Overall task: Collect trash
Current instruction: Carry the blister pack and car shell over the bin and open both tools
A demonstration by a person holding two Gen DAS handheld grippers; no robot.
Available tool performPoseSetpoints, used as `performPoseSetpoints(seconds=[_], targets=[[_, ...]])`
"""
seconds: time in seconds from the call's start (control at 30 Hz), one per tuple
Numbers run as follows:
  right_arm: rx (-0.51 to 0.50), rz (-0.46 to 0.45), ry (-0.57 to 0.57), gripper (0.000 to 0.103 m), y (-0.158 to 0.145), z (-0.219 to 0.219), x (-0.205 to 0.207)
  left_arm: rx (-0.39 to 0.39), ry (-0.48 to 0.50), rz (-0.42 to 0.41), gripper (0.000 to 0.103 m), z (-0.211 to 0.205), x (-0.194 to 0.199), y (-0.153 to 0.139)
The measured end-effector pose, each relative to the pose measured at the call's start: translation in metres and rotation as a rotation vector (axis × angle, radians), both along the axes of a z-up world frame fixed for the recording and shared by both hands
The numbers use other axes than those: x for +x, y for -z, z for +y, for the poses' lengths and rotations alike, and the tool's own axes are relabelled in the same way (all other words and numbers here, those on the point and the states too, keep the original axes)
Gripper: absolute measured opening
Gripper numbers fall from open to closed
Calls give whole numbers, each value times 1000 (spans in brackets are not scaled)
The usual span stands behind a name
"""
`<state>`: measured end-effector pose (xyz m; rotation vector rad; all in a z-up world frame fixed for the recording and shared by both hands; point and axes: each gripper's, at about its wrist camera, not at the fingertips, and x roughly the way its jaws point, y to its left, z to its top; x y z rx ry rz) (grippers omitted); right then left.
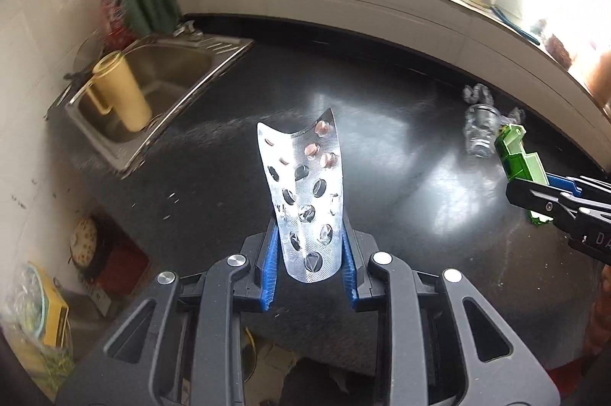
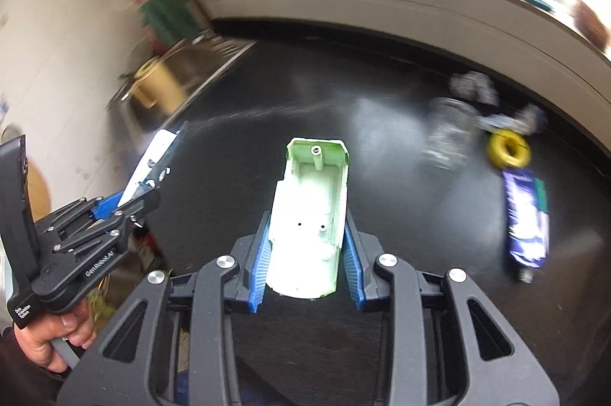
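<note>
**Left wrist and right wrist views: both grippers hold trash over the black bench**

Left wrist view, from the left: a steel sink (image 1: 160,81) is set into the bench (image 1: 382,146), with a yellow jug (image 1: 122,93) standing in it and a green cloth (image 1: 147,1) behind. At the centre the left gripper (image 1: 311,245) is clenched on a silver blister pack (image 1: 305,200), its blue pads pressing both long edges; the pack stands up and curls at the top, most of its pockets burst. Further right a clear jar (image 1: 479,135) lies on the bench beside crumpled wrappers (image 1: 477,93). At the right edge the right gripper (image 1: 534,188) comes into view holding a green plastic shell (image 1: 519,154).

Right wrist view, from the left: a hand (image 2: 57,337) grips the left gripper's handle, the pack seen edge-on between its fingers. At the centre the right gripper grasps the pale green shell by its sides, hollow face up. On the bench to the right, well apart from both grippers, lie the blurred jar, a yellow ring (image 2: 508,148) and a dark blue packet (image 2: 525,219) just below it.
</note>
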<state>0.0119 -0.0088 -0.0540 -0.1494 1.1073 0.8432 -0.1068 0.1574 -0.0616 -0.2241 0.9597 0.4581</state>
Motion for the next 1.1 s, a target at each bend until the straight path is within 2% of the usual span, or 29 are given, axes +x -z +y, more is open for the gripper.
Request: performPoseSetpoints(seconds=[0.37, 0.57, 0.8, 0.93, 1.1], targets=[[4, 112, -499, 35, 31, 161, -111, -73, -376, 80, 27, 63, -137, 38], [-67, 191, -714, 35, 72, 217, -193, -172, -533, 149, 28, 77, -211, 88], [-180, 238, -803, 35, 132, 251, -244, -273, -623, 176, 30, 92, -260, 155], [-236, 269, -803, 35, 161, 262, -255, -313, -635, 166, 32, 101, -270, 179], [-270, 260, -832, 35, 181, 280, -260, -334, -629, 155, 35, 114, -269, 195]])
